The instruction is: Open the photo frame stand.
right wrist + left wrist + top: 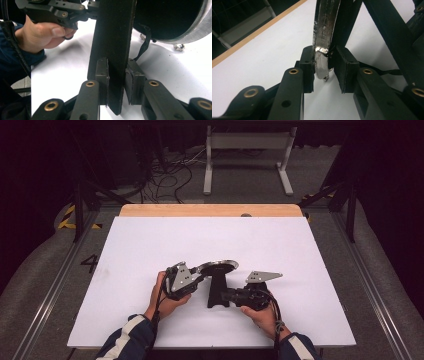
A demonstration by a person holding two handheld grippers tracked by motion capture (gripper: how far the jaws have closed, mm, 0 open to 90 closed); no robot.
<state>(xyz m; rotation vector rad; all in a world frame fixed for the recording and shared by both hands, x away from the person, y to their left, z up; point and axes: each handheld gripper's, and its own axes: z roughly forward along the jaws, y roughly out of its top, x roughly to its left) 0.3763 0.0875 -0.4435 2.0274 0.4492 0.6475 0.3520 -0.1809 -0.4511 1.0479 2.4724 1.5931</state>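
A round pan (218,266) with a silver rim and a flat black handle (218,291) is held tilted above the white table. My left gripper (198,277) is shut on the pan's silver rim (322,47); the rim lies against the left pad (308,67), and the pan's dark inner side faces the right pad. My right gripper (229,296) comes in from the right and is shut on the handle (112,45), with both pads pressed flat against its sides. The pan's dark bowl (170,17) rises behind the handle, and a thin black loop hangs below it.
The white table top (150,245) has a wooden strip (210,210) along its far edge. Beyond it are a white frame (247,150) and loose cables (165,175) on the floor. The person's left hand (45,32) is close to the handle.
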